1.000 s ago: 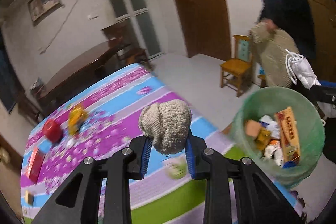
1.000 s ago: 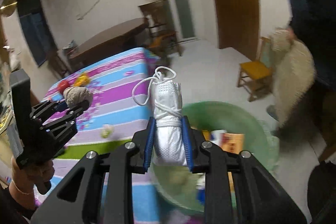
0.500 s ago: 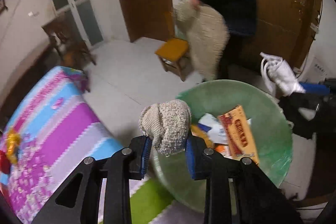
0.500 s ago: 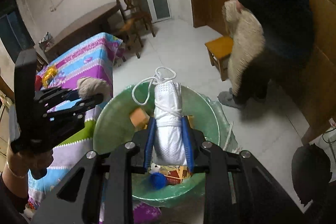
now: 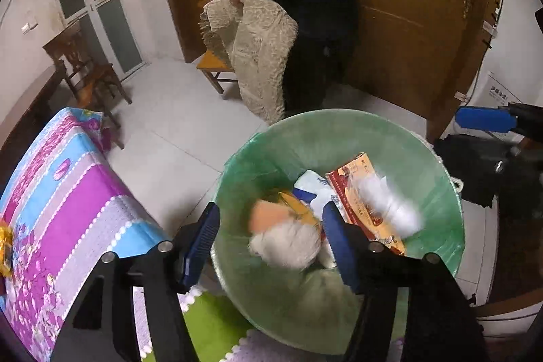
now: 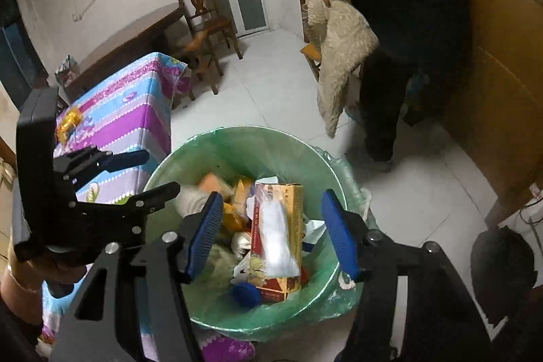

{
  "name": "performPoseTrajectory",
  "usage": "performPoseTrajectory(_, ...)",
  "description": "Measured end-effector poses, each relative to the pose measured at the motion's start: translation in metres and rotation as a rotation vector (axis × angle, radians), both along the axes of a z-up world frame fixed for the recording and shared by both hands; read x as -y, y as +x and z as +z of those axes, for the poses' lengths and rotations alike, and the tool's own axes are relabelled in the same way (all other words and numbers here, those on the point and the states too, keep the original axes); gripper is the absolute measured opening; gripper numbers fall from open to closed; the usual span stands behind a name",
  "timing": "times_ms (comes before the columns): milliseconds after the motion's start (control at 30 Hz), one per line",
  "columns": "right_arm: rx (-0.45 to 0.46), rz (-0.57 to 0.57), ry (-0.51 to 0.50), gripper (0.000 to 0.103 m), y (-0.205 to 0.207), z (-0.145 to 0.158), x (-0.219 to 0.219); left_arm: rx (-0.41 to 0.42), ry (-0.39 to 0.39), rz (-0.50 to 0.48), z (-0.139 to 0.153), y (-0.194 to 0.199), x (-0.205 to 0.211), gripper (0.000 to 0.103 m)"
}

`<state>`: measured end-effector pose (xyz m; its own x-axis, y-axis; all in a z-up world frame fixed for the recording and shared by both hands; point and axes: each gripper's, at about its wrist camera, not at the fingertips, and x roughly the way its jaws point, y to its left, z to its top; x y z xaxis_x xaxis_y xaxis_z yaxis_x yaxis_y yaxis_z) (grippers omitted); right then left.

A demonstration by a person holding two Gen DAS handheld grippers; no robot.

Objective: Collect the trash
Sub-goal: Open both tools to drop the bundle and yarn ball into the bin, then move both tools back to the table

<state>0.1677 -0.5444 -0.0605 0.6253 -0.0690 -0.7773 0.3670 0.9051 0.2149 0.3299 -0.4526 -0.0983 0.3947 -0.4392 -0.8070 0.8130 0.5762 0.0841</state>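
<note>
A green-lined trash bin [image 5: 339,131] [image 6: 237,141] stands on the floor beside the table and holds several pieces of trash, among them a red and yellow carton [image 5: 359,192] [image 6: 278,226]. My left gripper [image 5: 271,240] is open above the bin; a blurred beige knitted ball [image 5: 288,243] is below its jaws, loose inside the bin. My right gripper [image 6: 271,233] is open above the bin; a blurred white bundle [image 6: 276,233] [image 5: 390,202] lies over the carton. The left gripper [image 6: 135,172] also shows in the right wrist view, at the bin's left rim.
A table with a striped purple and blue cloth [image 5: 61,192] [image 6: 129,111] stands left of the bin, with yellow wrappers [image 6: 68,121] on it. A person in dark clothes [image 5: 305,5] holding a beige rug [image 5: 261,50] stands behind the bin near a small stool and wooden doors.
Both grippers opened over the bin. The knitted ball left my left gripper and the white bundle left my right gripper; both are now down in the bin.
</note>
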Motion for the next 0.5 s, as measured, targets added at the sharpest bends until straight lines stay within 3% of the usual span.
performPoseTrajectory(333,0.017,0.016,-0.018,0.058,-0.003,0.007,-0.014,0.043,-0.045,0.082,0.018,-0.003,-0.044,0.064)
performPoseTrajectory(500,0.117,0.023,-0.053,0.058,-0.005,0.022,-0.036,0.064,-0.095,0.174,0.038,-0.004,-0.089,0.064)
